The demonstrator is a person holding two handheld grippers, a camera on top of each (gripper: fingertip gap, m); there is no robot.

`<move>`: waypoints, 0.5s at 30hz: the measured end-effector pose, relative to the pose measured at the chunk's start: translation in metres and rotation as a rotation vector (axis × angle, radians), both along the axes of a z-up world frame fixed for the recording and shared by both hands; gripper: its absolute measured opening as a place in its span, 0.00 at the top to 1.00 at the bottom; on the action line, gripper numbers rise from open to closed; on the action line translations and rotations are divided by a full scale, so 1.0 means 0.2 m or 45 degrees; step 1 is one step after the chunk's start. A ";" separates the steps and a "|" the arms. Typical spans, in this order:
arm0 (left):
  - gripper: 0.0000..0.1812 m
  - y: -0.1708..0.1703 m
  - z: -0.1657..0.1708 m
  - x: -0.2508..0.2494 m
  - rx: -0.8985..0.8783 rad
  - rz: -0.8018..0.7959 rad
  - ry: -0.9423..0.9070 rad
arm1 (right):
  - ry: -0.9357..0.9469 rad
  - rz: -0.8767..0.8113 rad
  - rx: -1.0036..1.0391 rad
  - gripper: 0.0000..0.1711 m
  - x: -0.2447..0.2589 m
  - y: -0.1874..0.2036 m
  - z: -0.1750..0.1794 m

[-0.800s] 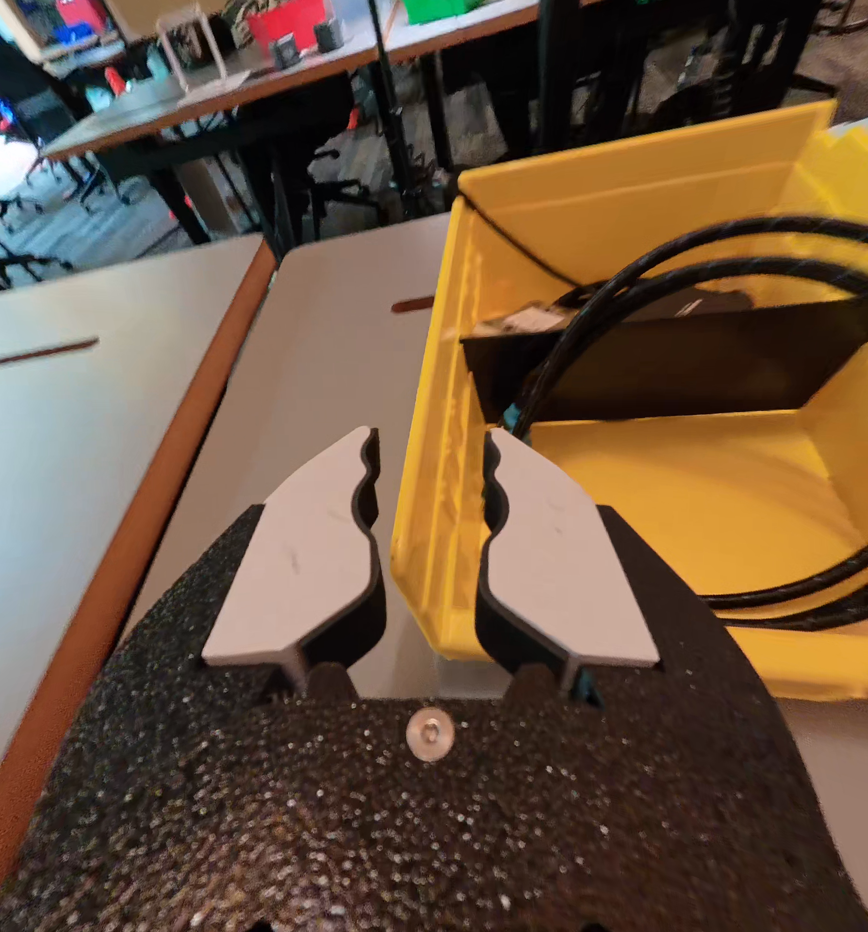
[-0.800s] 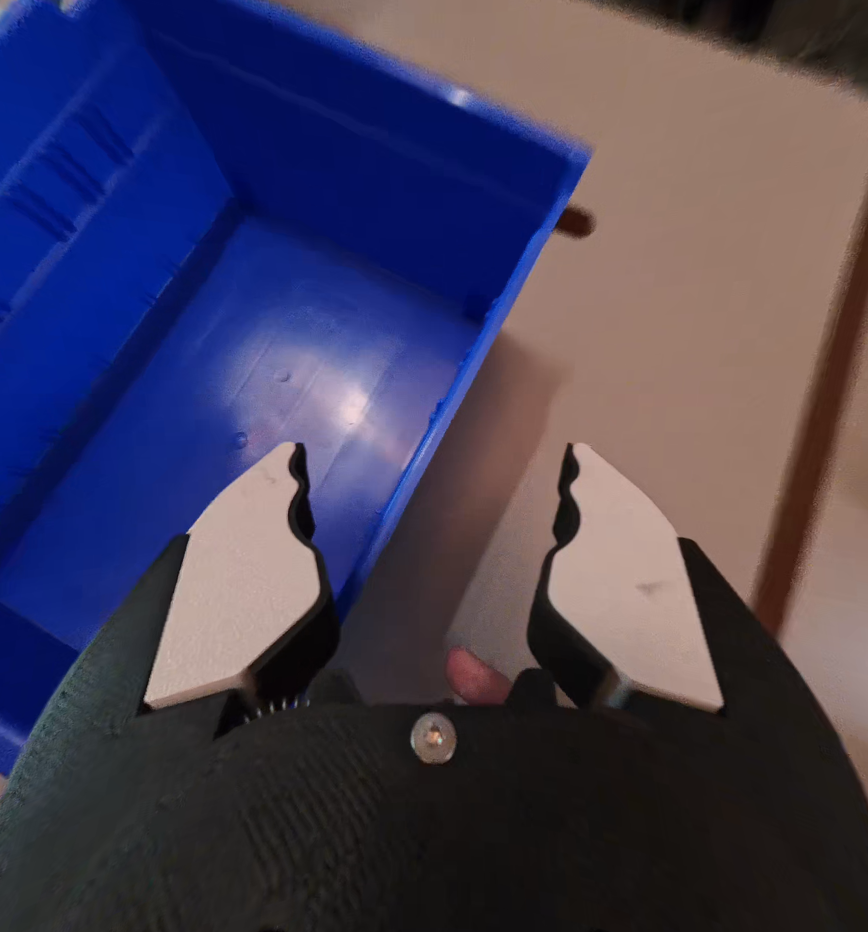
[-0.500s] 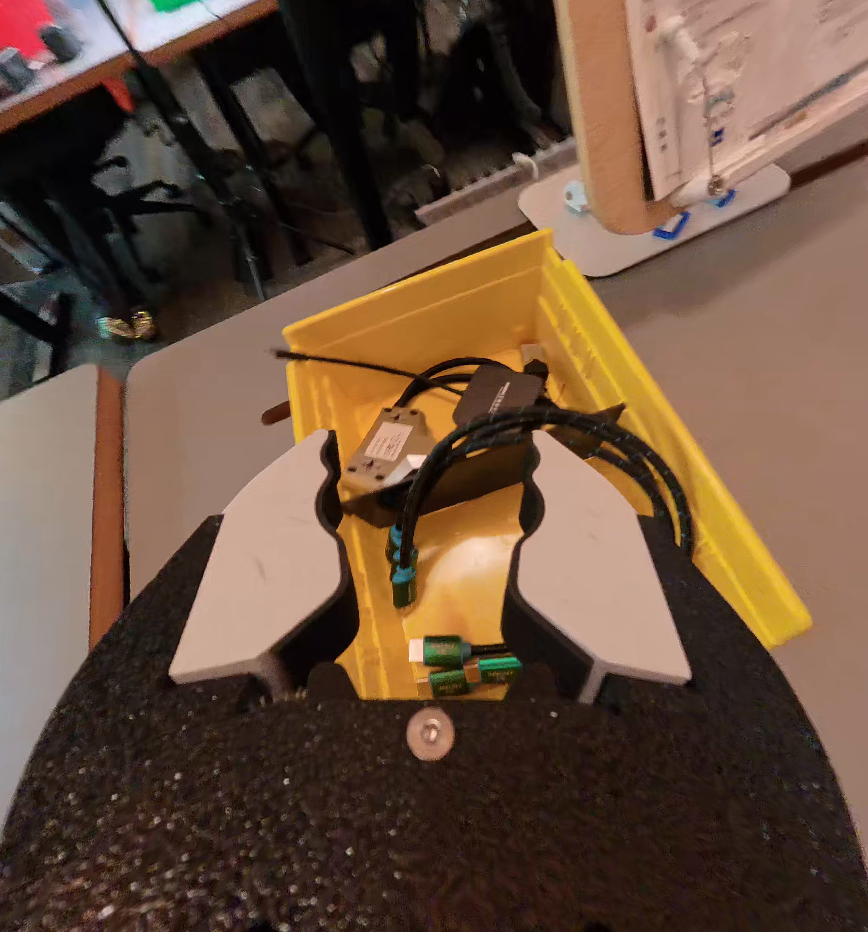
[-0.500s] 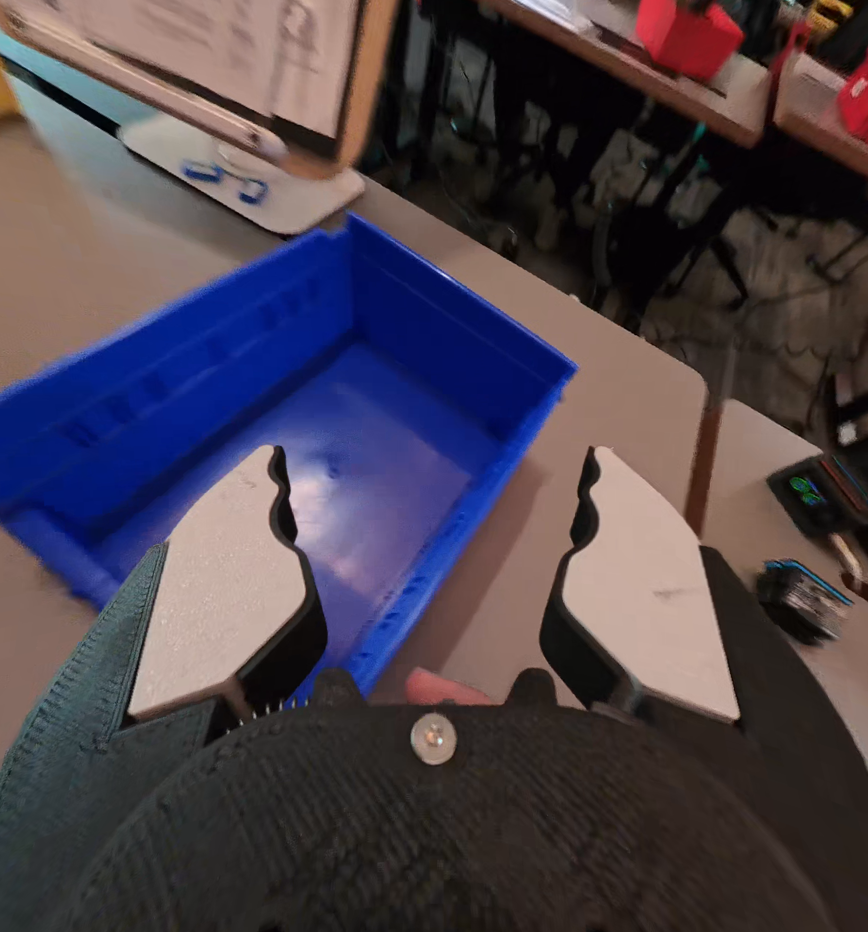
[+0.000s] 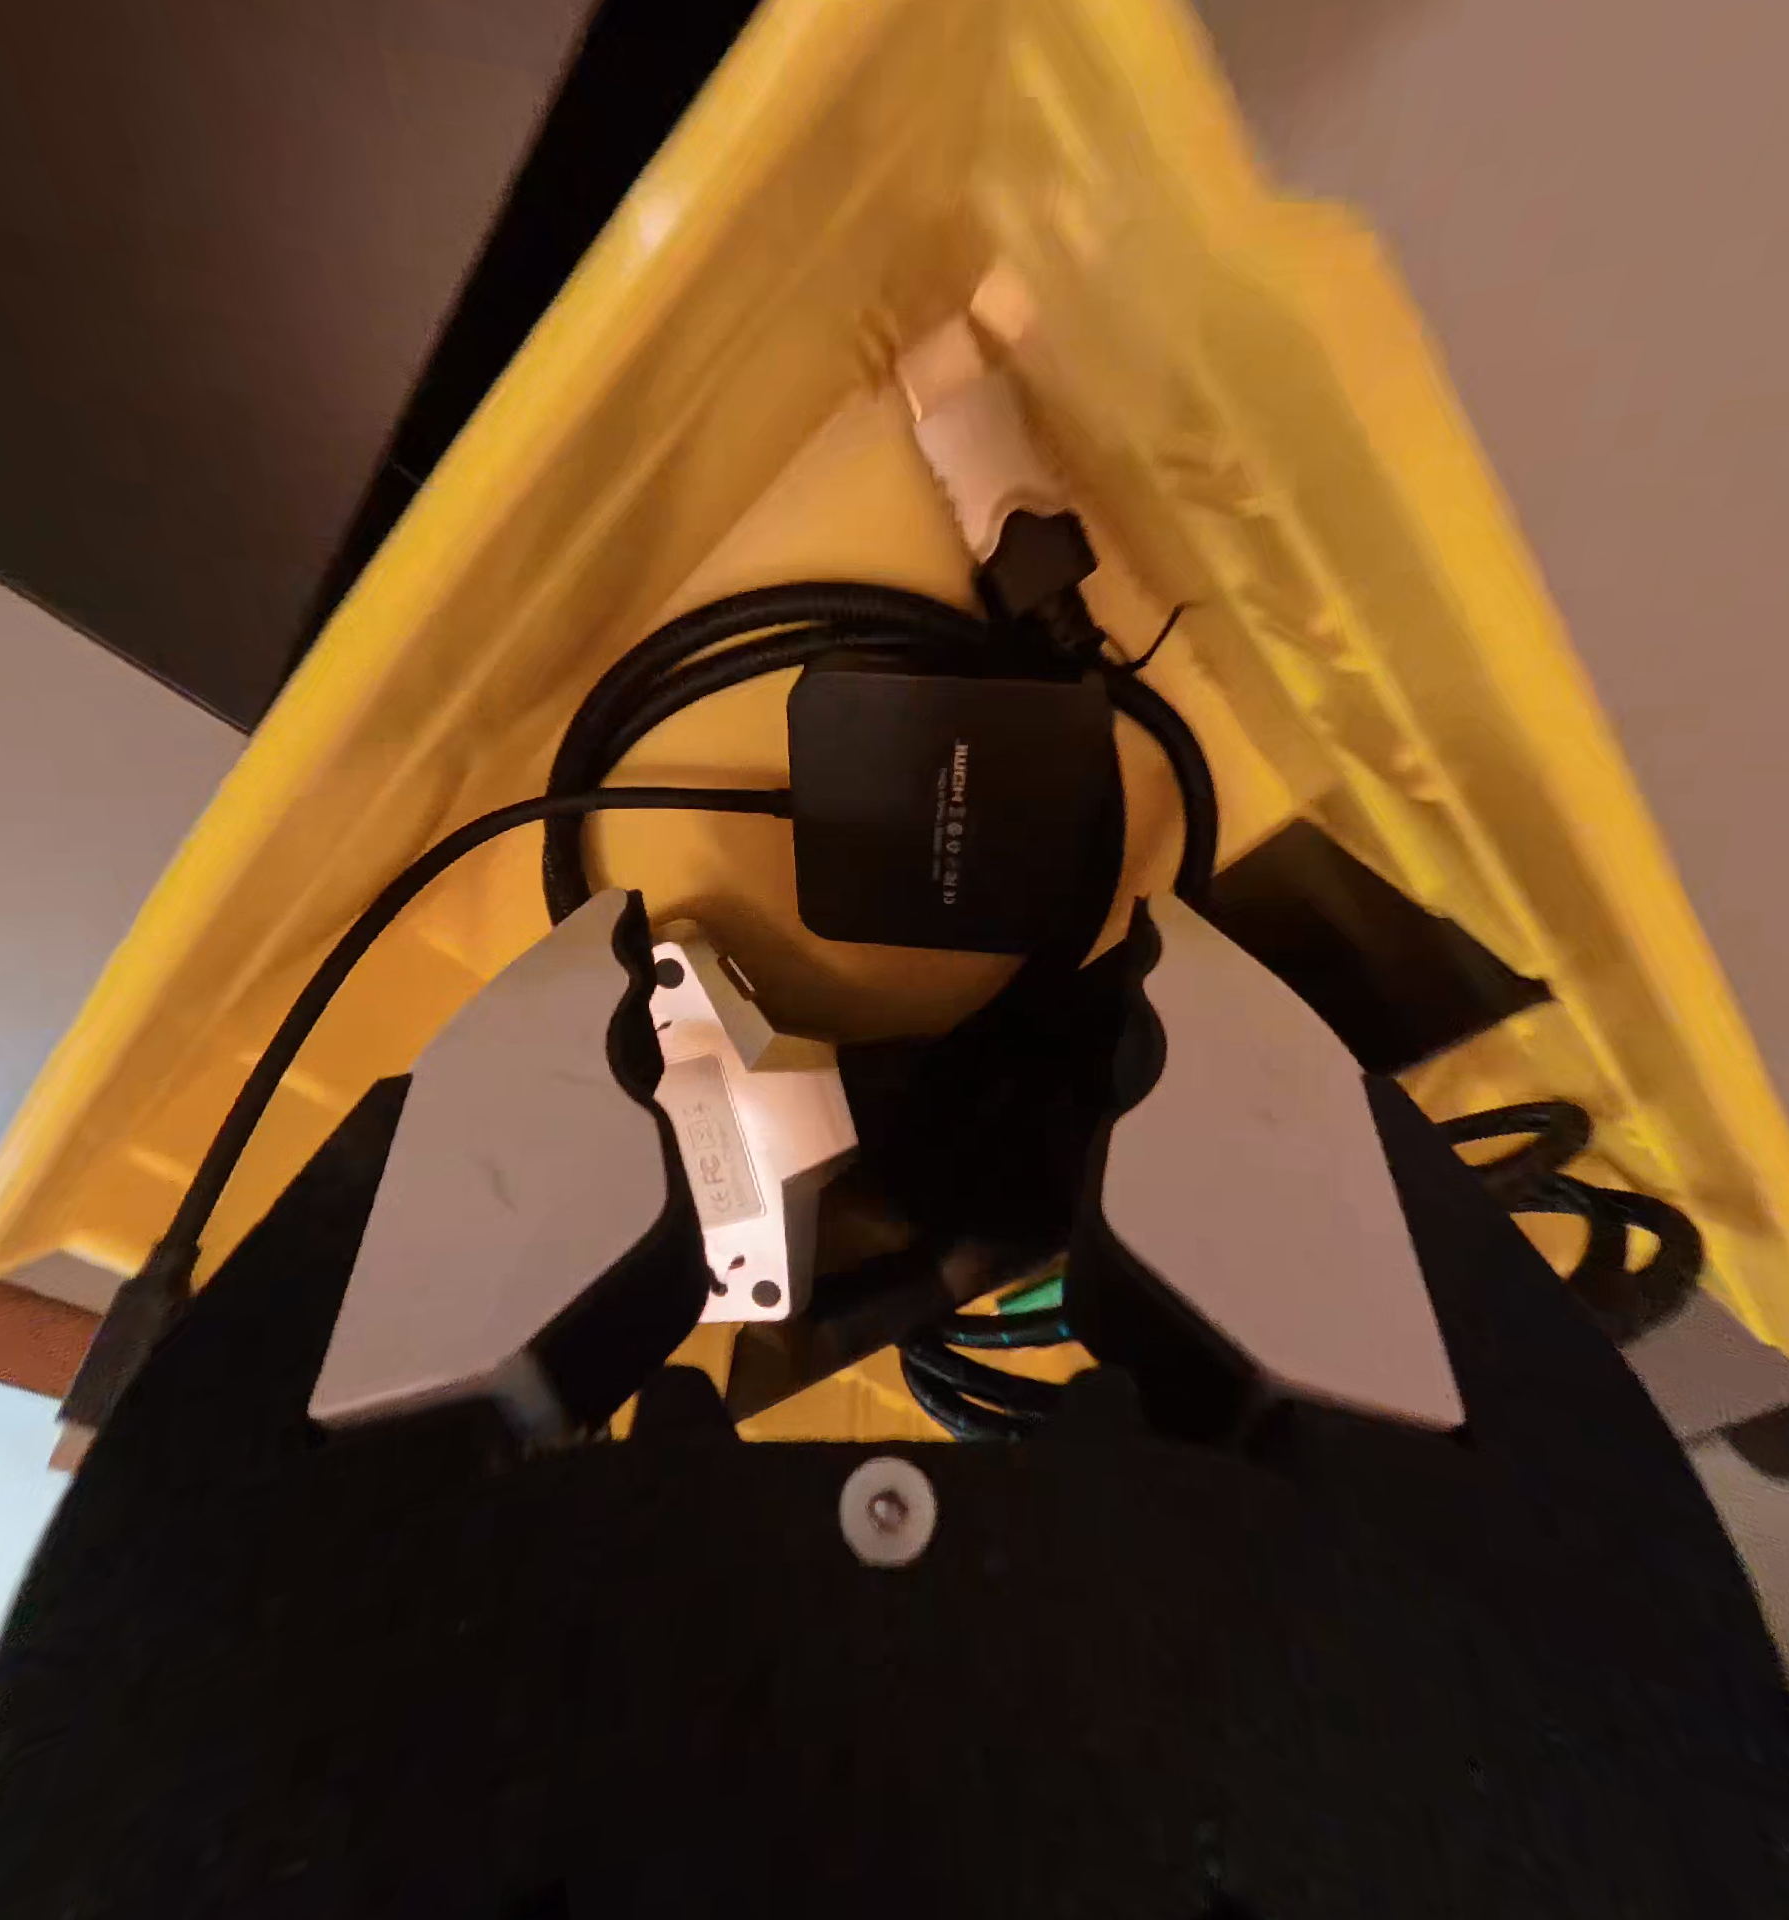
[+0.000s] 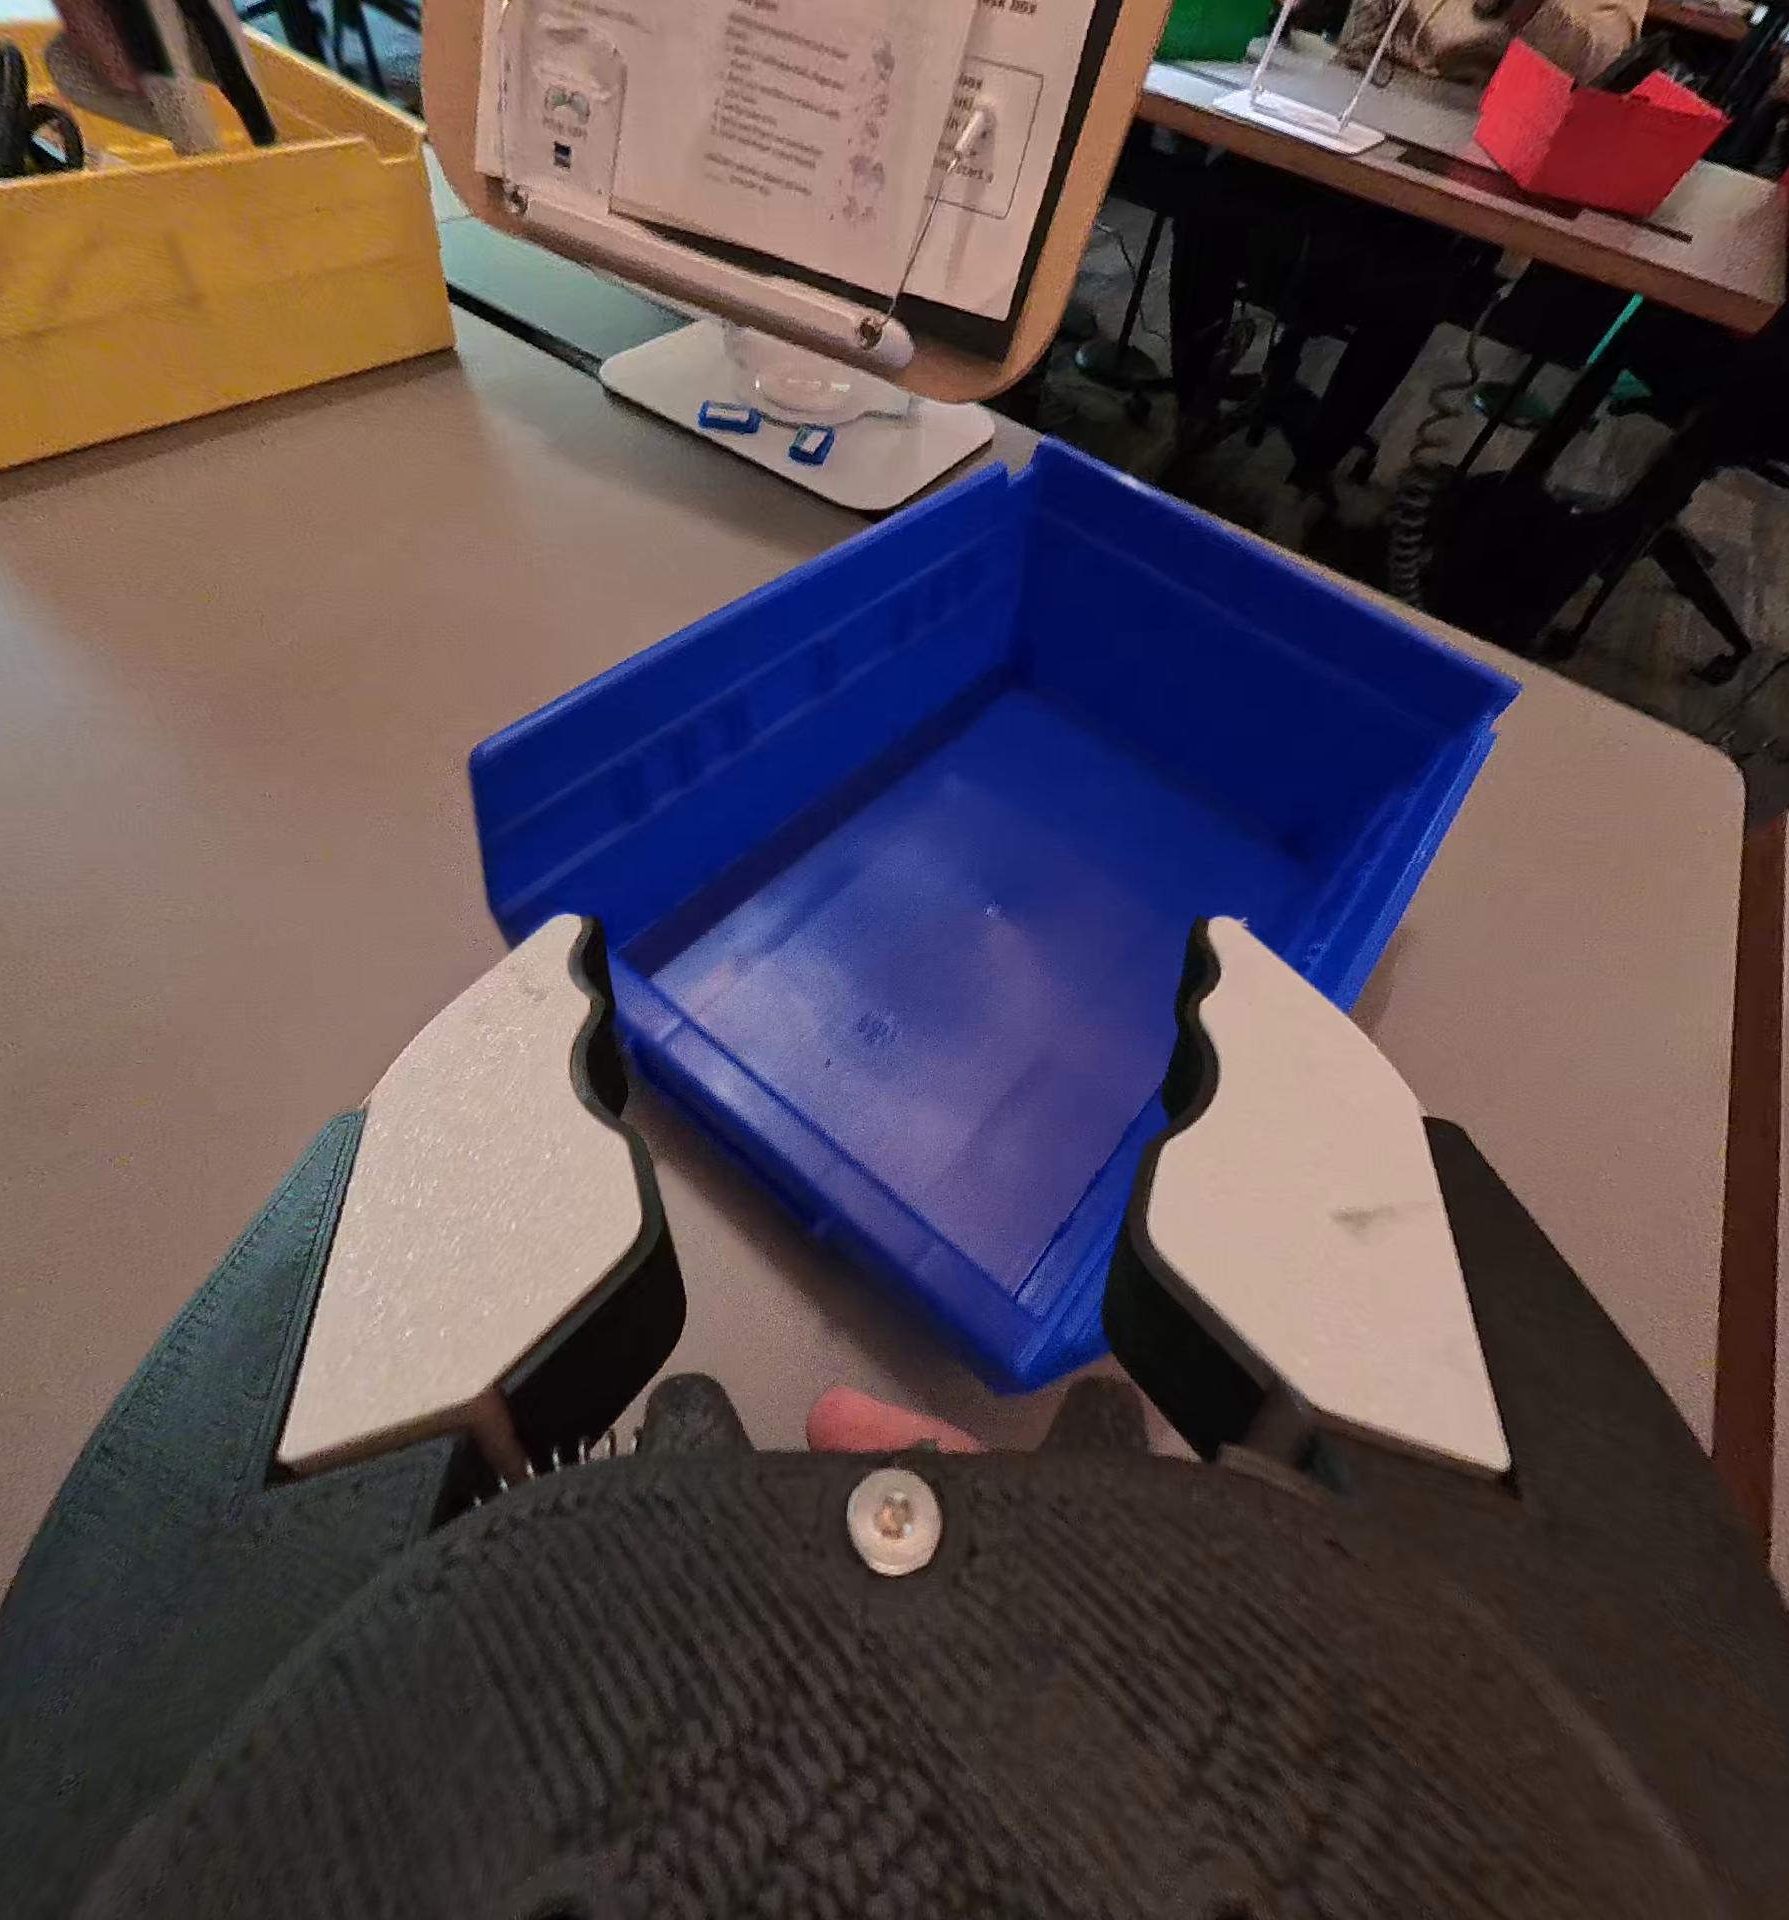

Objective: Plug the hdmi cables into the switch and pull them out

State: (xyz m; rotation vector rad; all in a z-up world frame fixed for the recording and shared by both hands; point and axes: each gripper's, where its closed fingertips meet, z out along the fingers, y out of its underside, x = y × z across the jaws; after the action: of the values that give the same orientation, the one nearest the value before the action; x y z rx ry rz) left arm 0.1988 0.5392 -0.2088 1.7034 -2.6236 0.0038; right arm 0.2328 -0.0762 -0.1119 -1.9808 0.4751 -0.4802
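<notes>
Presently, yellow bin: holds 1 black square switch at centre, ringed by coiled black cables, with 1 silver adapter box nearer, just beside the left fingertip. Green-tipped cable plugs lie near, low between the fingers. Left gripper: jaws spread, holding nothing, above the bin. Right gripper: jaws wide apart, empty, over the near edge of 1 blue bin on the grey table. Far: 1 paper stand.
</notes>
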 end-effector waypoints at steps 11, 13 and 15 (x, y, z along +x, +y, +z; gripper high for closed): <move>0.62 0.02 -0.22 -0.07 0.125 -0.227 0.236 | 0.021 -0.040 0.088 0.41 -0.09 0.04 -0.04; 0.63 0.02 -0.22 -0.06 0.103 -0.256 0.159 | 0.029 -0.014 0.115 0.41 -0.10 0.09 -0.05; 0.64 0.02 -0.21 -0.05 0.084 -0.280 0.036 | 0.014 0.012 0.135 0.43 -0.10 0.14 -0.03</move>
State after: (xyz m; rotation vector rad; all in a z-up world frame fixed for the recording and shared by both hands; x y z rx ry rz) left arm 0.1894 0.5422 -0.2506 1.4105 -2.8028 -0.1093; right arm 0.2122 -0.0476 -0.1189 -1.8841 0.4882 -0.4294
